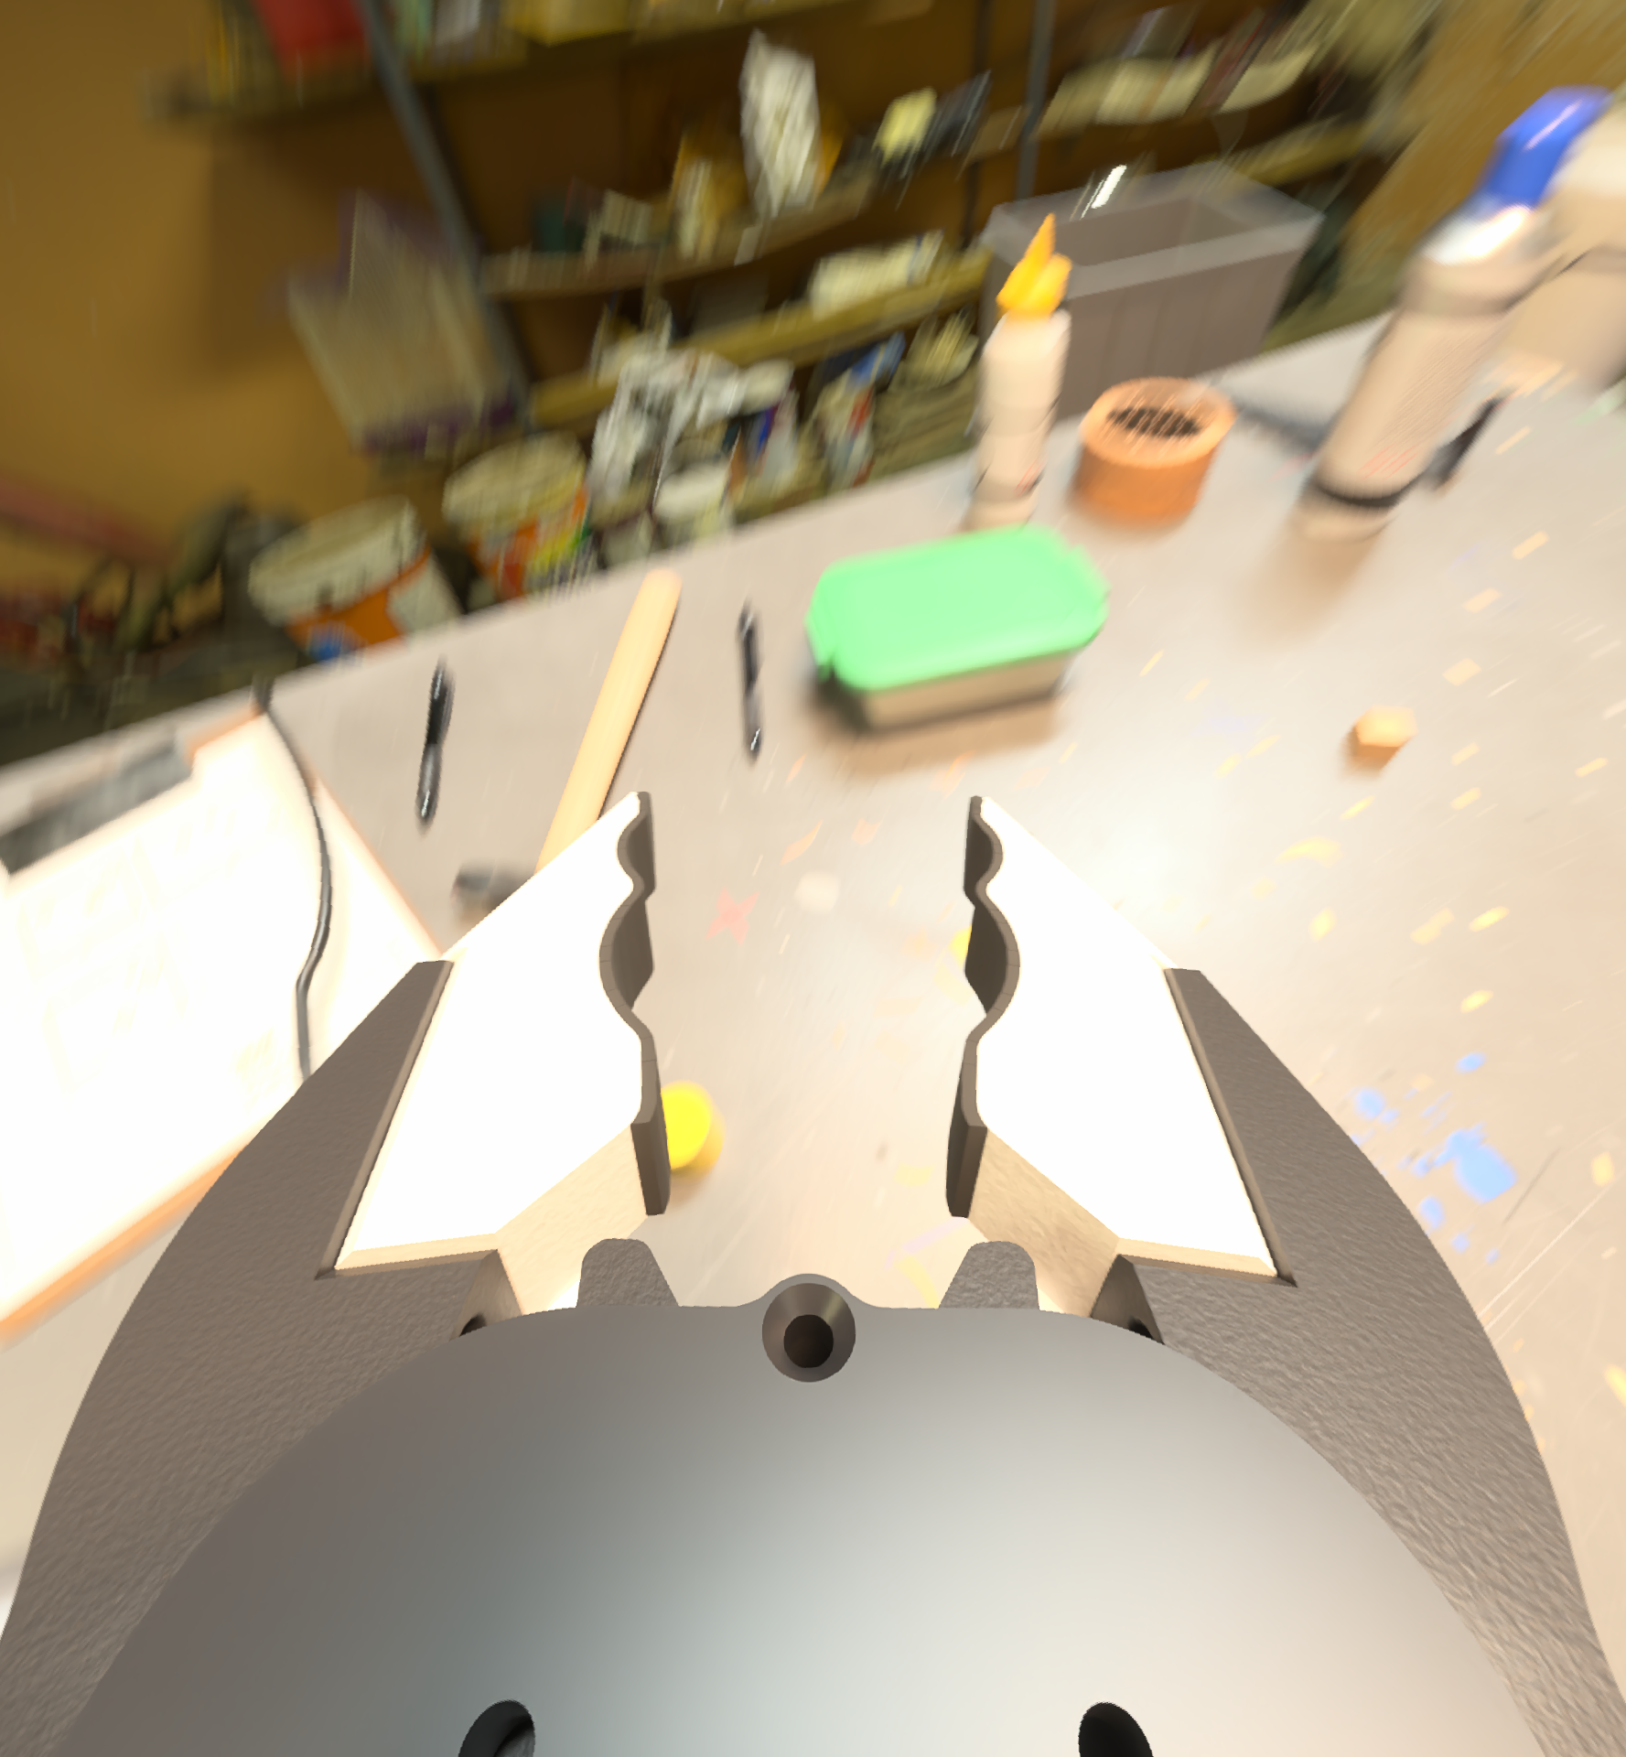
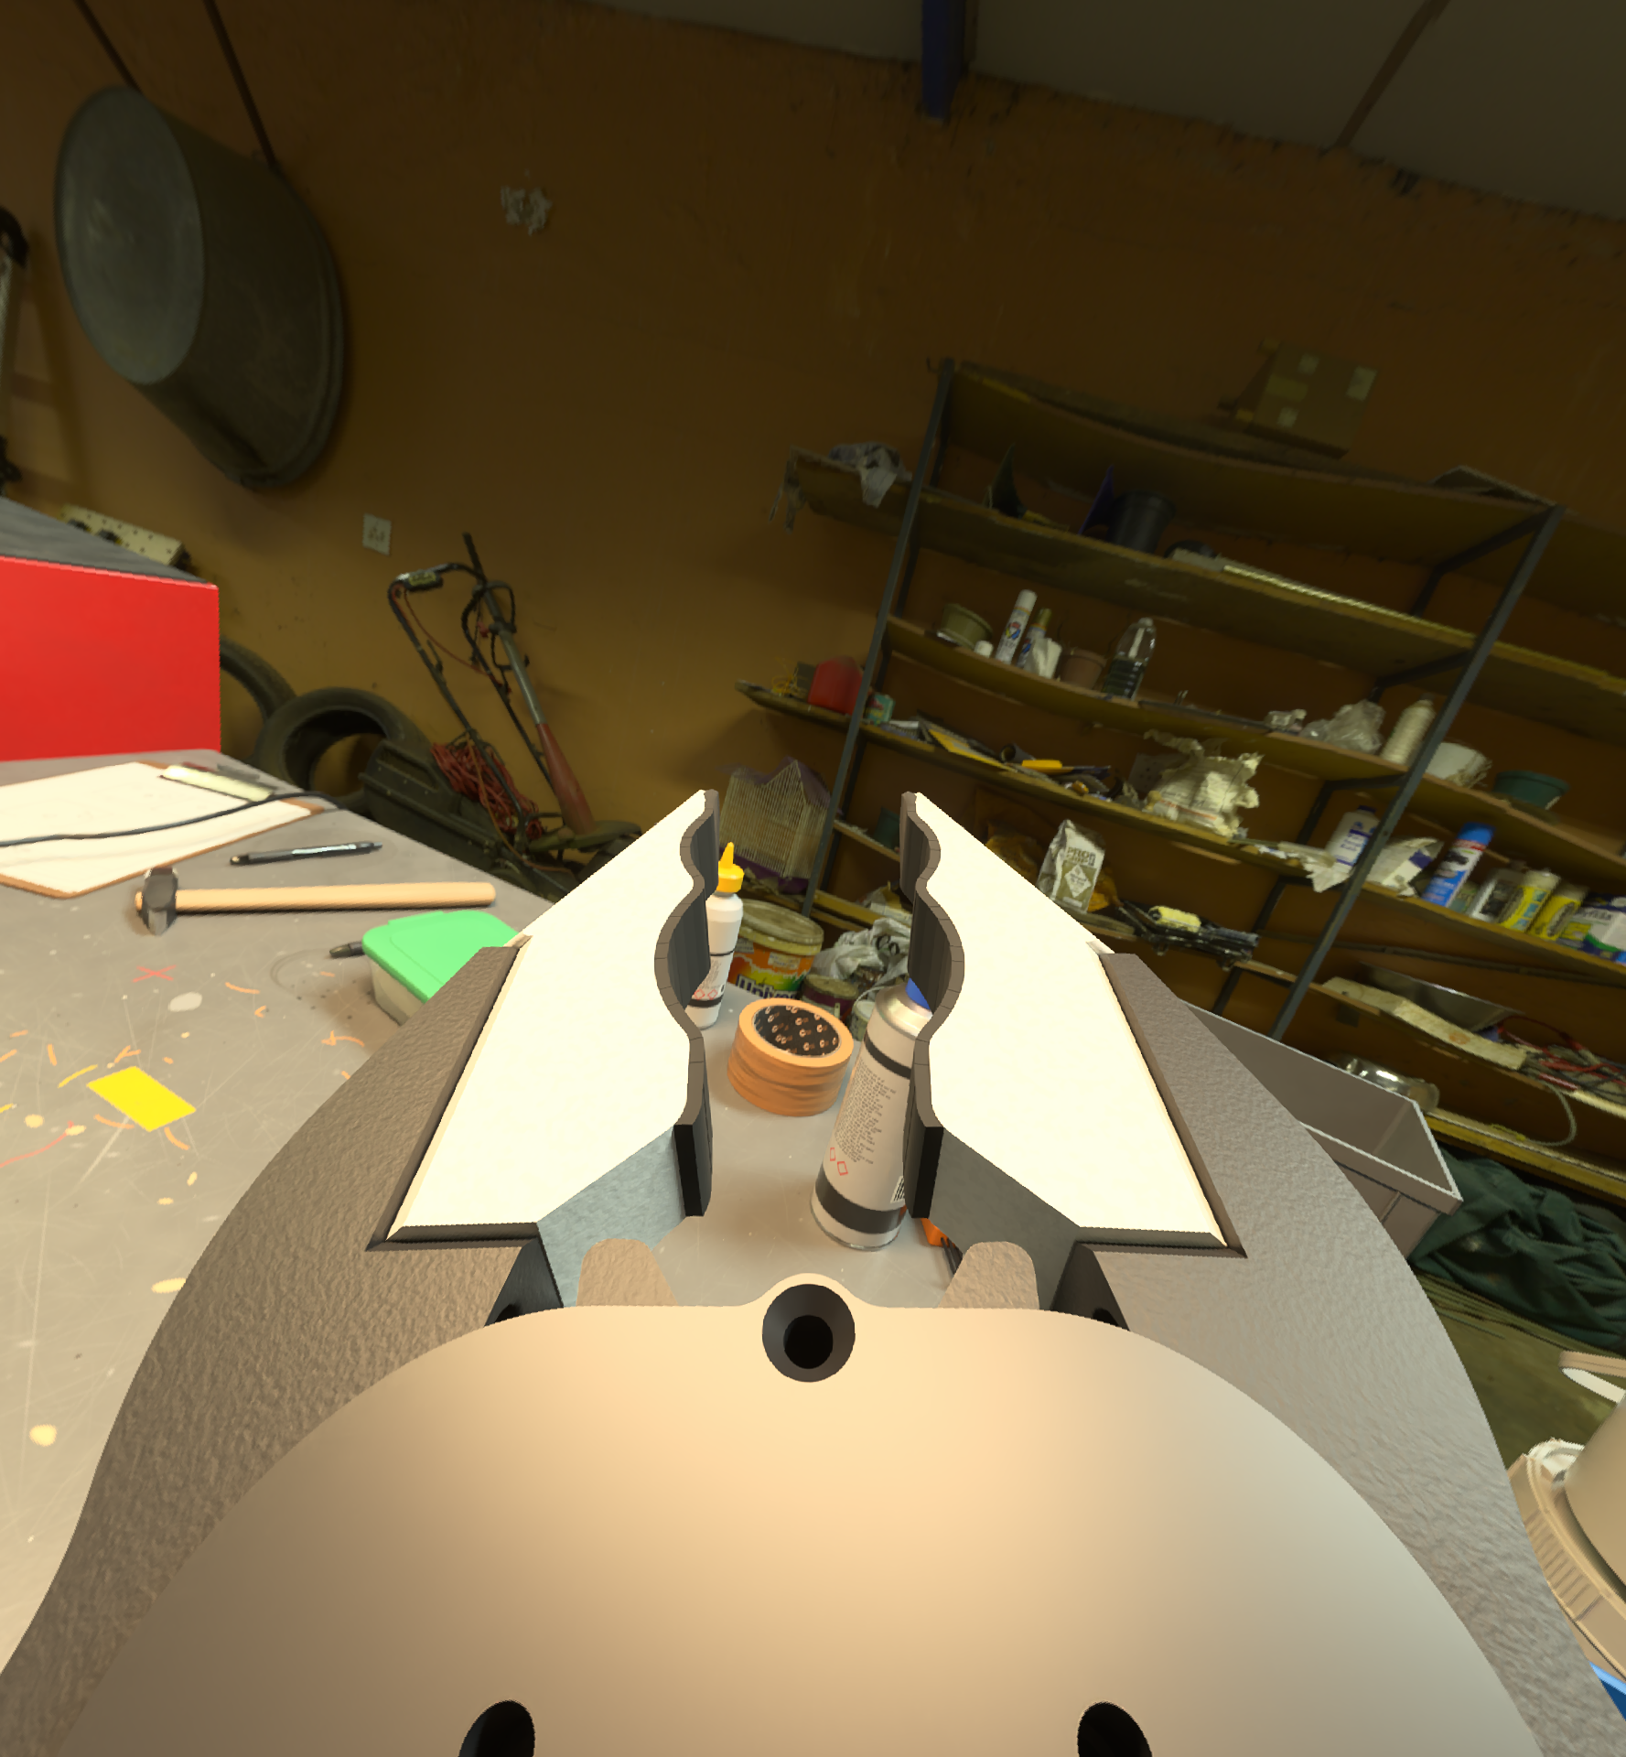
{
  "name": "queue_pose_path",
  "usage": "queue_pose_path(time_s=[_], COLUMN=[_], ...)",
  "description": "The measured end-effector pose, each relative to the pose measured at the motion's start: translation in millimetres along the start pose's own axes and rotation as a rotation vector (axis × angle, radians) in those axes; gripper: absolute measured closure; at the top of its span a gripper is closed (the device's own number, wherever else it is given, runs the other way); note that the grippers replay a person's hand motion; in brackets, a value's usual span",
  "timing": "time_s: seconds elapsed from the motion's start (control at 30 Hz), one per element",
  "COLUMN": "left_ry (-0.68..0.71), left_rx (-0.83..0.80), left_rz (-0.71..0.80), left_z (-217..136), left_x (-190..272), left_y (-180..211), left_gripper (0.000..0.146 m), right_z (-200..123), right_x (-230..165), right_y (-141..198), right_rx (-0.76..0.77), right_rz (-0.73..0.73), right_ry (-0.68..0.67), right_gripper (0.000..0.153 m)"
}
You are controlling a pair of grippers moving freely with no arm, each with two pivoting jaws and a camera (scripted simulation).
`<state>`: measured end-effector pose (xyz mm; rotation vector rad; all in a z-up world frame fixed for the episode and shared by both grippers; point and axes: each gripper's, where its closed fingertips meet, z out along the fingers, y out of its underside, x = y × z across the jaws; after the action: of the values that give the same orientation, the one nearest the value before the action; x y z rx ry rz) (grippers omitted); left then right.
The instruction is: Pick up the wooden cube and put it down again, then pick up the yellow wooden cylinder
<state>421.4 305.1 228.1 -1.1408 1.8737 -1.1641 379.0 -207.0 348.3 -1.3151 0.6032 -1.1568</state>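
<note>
Clipboard lies far left on the paint-flecked workbench, with a hammer and green-lidded box beyond. The left gripper hovers with jaws spread wide and empty; the yellow wooden cylinder peeks out beside its left finger. The wooden cube sits well apart to the right. The right gripper, narrower but parted, grips nothing, framing a spray can.

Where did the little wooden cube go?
In the left wrist view the wooden cube sits alone on the table, far right, beyond the green-lidded box.
</note>
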Motion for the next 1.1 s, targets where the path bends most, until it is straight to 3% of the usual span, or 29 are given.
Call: queue_pose_path(time_s=[0.13,0.4,0.6,0.87,1.03,1.1], left_ry=[-0.153,-0.105,-0.128,-0.094,-0.104,-0.110], left_rx=[-0.328,-0.642,-0.754,-0.793,-0.815,-0.820], left_rz=[-0.029,-0.116,-0.092,-0.254,-0.178,-0.157], left_z=[22,81,77,72,72,71], left_x=[-47,-54,-58,-56,-57,-58], left_y=[74,167,190,203,204,204], left_gripper=[0.073,0.067,0.067,0.092,0.114,0.114], right_z=[11,23,25,25,26,27], right_x=[-9,-24,-26,-29,-33,-35], right_y=[16,36,42,45,47,48], right_rx=[-0.065,-0.153,-0.171,-0.185,-0.198,-0.198], right_rz=[-0.037,-0.136,-0.139,-0.150,-0.190,-0.210], right_ry=[-0.018,-0.055,-0.074,-0.089,-0.099,-0.107], right_gripper=[0.112,0.110,0.109,0.110,0.110,0.110])
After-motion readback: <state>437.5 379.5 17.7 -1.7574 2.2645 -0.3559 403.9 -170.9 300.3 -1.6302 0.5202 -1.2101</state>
